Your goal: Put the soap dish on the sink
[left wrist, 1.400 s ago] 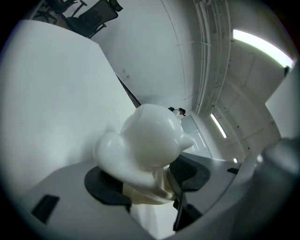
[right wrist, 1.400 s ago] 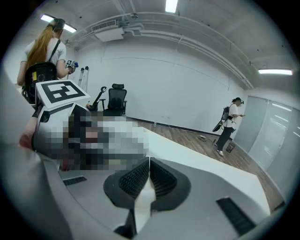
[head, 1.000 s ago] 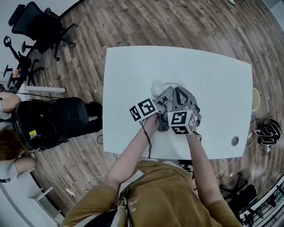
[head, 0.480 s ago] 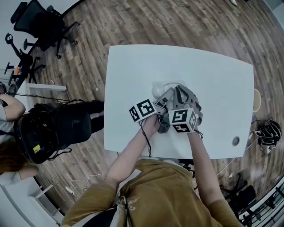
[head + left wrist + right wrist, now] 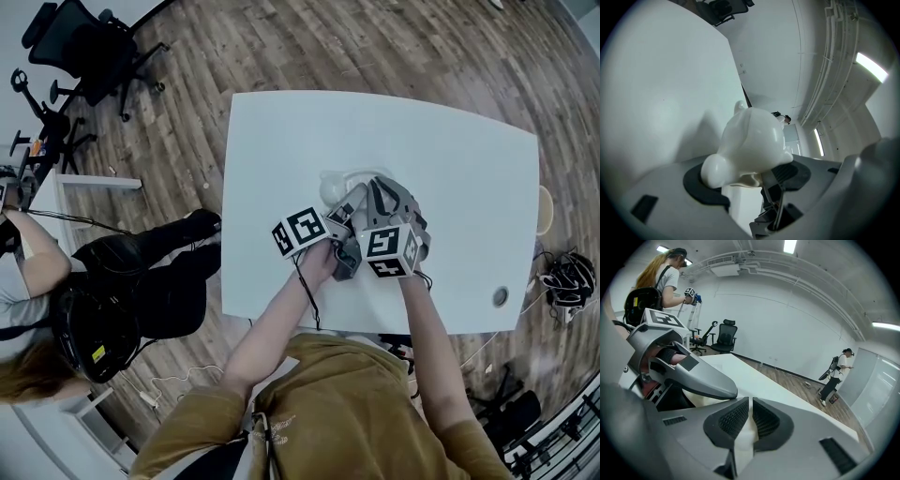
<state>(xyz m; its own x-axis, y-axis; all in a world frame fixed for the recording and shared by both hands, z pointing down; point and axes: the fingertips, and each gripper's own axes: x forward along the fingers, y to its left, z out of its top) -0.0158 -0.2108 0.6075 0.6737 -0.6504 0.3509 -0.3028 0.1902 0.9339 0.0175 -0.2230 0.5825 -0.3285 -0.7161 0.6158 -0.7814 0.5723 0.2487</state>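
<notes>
"Head view first: where's the soap dish [image 5: 334, 185]?"
"Near the middle of the white table [image 5: 459, 159], a bit toward my edge. It's white on white, so only a round glossy lump and a pale rim show past my two tools."
"Left gripper [image 5: 344, 206]?"
"Clamped on the dish. In the left gripper view the dark pads [image 5: 705, 185] press its rounded glossy body from both sides. A small knob sticks out over the left pad, and the table fills the upper left behind it."
"Right gripper [image 5: 382, 194]?"
"Jaws almost together. In the right gripper view the ribbed pads [image 5: 733, 420] nearly meet on a thin white strip, which reads as the dish's thin edge. My left gripper's grey jaw lies just beside it at upper left, with more cream-white under it."
"Is the dish resting or lifted?"
"Can't tell in any view."
"And the sink?"
"Can't tell it apart from the dish."
"Anything else?"
"Wooden floor [image 5: 281, 47] all round the table. A black office chair [image 5: 84, 52] stands off the far left corner and a person [image 5: 56, 309] is off the left edge. Another person [image 5: 836, 373] stands far off at the right in the right gripper view."
</notes>
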